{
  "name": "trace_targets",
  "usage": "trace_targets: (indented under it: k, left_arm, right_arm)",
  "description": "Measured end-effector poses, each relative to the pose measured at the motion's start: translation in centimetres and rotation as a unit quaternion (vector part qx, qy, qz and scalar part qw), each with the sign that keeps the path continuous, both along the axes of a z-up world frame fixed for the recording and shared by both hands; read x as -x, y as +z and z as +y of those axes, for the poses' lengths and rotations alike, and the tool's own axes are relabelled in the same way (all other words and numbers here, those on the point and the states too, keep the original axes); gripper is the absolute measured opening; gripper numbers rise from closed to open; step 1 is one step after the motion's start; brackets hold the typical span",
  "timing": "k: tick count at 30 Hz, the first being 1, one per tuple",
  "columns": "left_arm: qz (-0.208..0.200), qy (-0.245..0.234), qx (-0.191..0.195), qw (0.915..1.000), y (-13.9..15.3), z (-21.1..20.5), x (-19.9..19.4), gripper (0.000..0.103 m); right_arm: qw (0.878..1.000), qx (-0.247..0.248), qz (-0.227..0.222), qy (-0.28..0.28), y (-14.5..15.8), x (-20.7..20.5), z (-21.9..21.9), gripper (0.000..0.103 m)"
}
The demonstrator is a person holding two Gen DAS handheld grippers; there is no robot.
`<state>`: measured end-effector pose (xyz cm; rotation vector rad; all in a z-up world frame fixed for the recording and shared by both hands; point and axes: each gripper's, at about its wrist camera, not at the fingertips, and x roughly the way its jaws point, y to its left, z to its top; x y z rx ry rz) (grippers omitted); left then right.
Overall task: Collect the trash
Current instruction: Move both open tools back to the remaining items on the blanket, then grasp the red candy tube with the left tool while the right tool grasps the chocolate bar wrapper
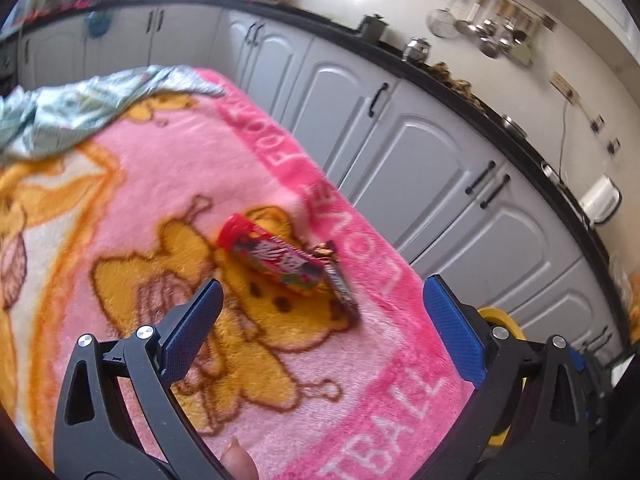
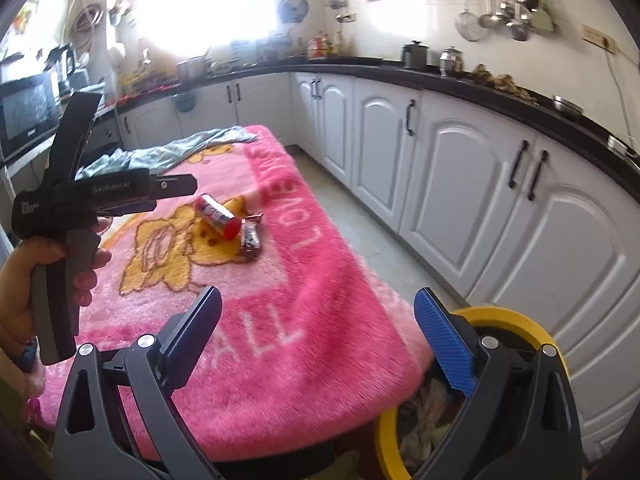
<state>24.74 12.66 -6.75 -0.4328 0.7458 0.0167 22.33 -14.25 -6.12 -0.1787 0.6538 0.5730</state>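
A pink plush blanket with yellow cartoon figures and white lettering covers the surface where the work happens, and everything here is placed against it. Near the blanket's lettered edge lie two pieces of trash: a red candy tube wrapper with a colourful printed label, and touching it on the side toward that edge, a dark snack bar wrapper. In the right wrist view the same pair shows again, the red tube lying on a yellow figure with the dark wrapper against its near end. The left gripper hangs above the blanket just short of the wrappers, its blue fingers spread wide with nothing between them. The right gripper sits over the blanket's near corner, fingers likewise parted and empty. A hand grips the left tool's handle over the blanket's left side. Below the blanket's near corner stands a yellow-rimmed bin with crumpled scraps inside. A pale green cloth is bunched at the blanket's far end. White cabinets under a black counter run beyond the blanket's lettered edge.
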Motion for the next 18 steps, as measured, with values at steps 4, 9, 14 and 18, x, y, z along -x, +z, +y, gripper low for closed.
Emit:
trace_targets:
  k: [4, 9, 14, 18]
  left_arm:
    - [0.017, 0.019, 0.039, 0.9989, -1.2, 1.7, -0.8, 0.092]
    - [0.036, 0.036, 0.092, 0.9944, -2.8, 3.3, -2.0, 0.085]
    - [0.061, 0.048, 0.144, 0.9865, -4.3, 4.3, -3.6, 0.072]
    - [0.08, 0.066, 0.168, 0.9804, -5.3, 5.1, -4.9, 0.068]
  right_arm:
    - [1.0, 0.007, 0.007, 0.015, -1.0, -1.4, 2.4, 0.094]
    - [0.999, 0.019, 0.02, 0.043, -3.0, -3.6, 6.1, 0.094]
    - [0.996, 0.026, 0.058, 0.057, -5.2, -6.4, 9.2, 0.085]
    - [0.994, 0.034, 0.083, 0.06, -6.6, -8.8, 11.1, 0.071]
